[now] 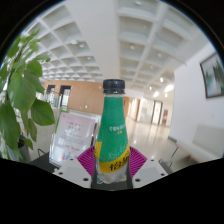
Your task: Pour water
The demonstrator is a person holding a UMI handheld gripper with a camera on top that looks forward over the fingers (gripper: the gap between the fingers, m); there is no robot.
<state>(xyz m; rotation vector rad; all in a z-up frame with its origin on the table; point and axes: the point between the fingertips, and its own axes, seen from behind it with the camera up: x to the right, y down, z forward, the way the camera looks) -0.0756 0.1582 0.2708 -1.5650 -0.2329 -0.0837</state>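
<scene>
Jaws (112, 160) are clamped on a bottle (113, 135), one pink pad (88, 160) pressed to each side of its lower body, so the bottle sits squarely between the fingers with no gap showing on either side. At far left a leafy plant (22, 90) reaches up beside the scene, and next to it, just left of the bottle and beyond the fingers, stands a clear sign holder (72, 135) with a sheet of paper in it. The bottle itself has a green label and a dark cap (113, 87), and its long axis runs straight up from the jaws, cap uppermost (the cap looks to be on, though I cannot tell how tight). To the right, a picture frame (212, 75) hangs on a white wall.

No cup or glass is in view, so where the water should go cannot be told. Pouring would call for tipping the upright bottle sideways, and the cap would seem to need removing first.
</scene>
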